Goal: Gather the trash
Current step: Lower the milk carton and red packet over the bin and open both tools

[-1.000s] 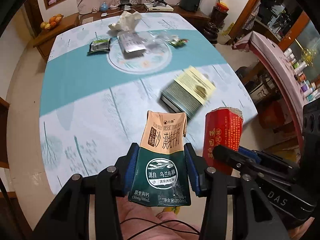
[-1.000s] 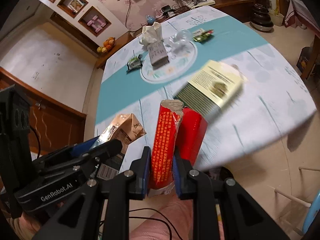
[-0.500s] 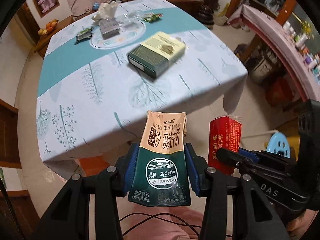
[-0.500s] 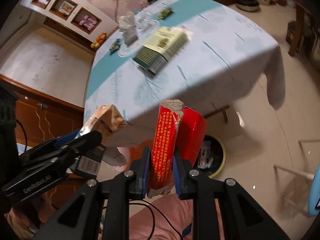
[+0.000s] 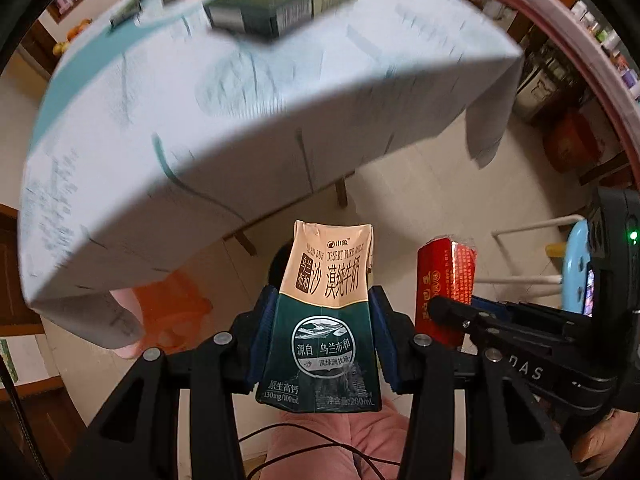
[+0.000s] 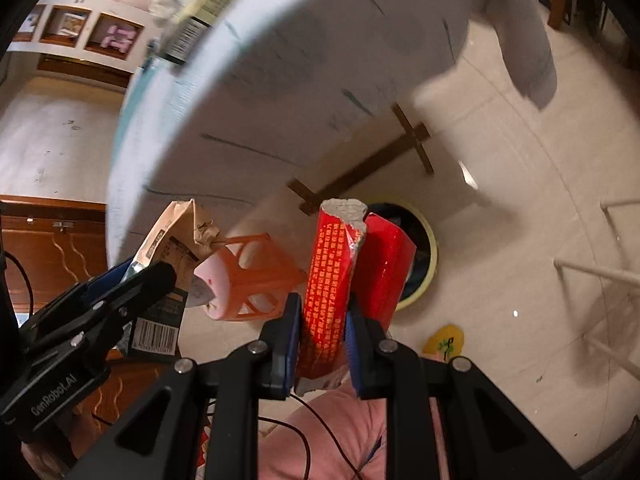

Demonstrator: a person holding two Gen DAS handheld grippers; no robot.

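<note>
My left gripper (image 5: 320, 332) is shut on a green and tan milk carton (image 5: 320, 320), held upright below the table edge. The carton also shows in the right wrist view (image 6: 172, 248). My right gripper (image 6: 322, 332) is shut on a flattened red carton (image 6: 340, 276) with a torn top; this carton also shows in the left wrist view (image 5: 444, 280). A round trash bin (image 6: 424, 264) with a pale yellow rim and a dark inside stands on the floor, just behind the red carton and partly hidden by it.
The table with its white and teal cloth (image 5: 240, 112) hangs over the upper view, a dark box (image 5: 276, 0) on top. An orange plastic stool (image 6: 256, 276) stands under it. A blue stool (image 5: 576, 272) and white chair legs (image 6: 600, 272) are at the right.
Both grippers have dropped from above the tabletop to below its edge, still holding their cartons. The floor, the orange stool and the trash bin have come into view.
</note>
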